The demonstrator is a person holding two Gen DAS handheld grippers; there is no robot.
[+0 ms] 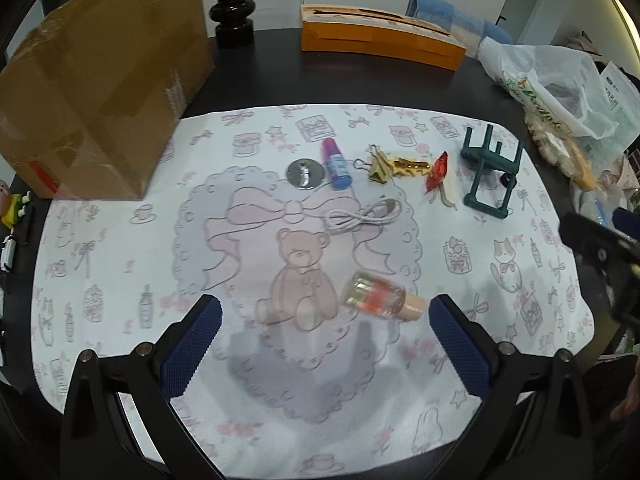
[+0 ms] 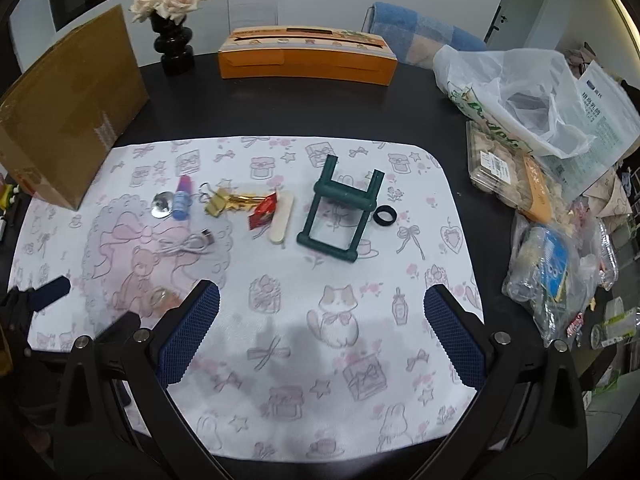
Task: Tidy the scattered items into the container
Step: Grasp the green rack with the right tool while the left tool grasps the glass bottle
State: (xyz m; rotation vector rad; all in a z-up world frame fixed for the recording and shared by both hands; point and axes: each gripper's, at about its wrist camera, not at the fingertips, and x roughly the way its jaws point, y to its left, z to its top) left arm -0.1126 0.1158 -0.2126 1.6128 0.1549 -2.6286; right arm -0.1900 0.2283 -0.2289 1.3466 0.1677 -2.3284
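Cardboard fills the upper left of both views: the box [image 2: 68,112], the likely container, sits on the dark surface [image 2: 300,108] at the mat's [image 2: 280,360] left corner. Running rightward across the mat's upper middle lie a round metal disc [image 2: 162,204], a small blue and purple tube [image 2: 182,198], gold binder clips [image 2: 218,202], a red wrapper [image 2: 262,210], a wooden stick [image 2: 282,218], a green frame [image 2: 342,216] and a black ring [image 2: 385,215], with a white cable [image 2: 188,245] just below the tube.

Lower in the left wrist view, a small glass bottle [image 1: 378,296] lies on its side near the left gripper [image 1: 325,344], whose jaws are spread wide and hold nothing. The right gripper [image 2: 320,332] is equally wide open and empty, over bare mat at centre frame.

Nothing appears collected yet; this looks like the first pick. The bottle seems the nearest target, calling for the left gripper to advance, straddle it and close.
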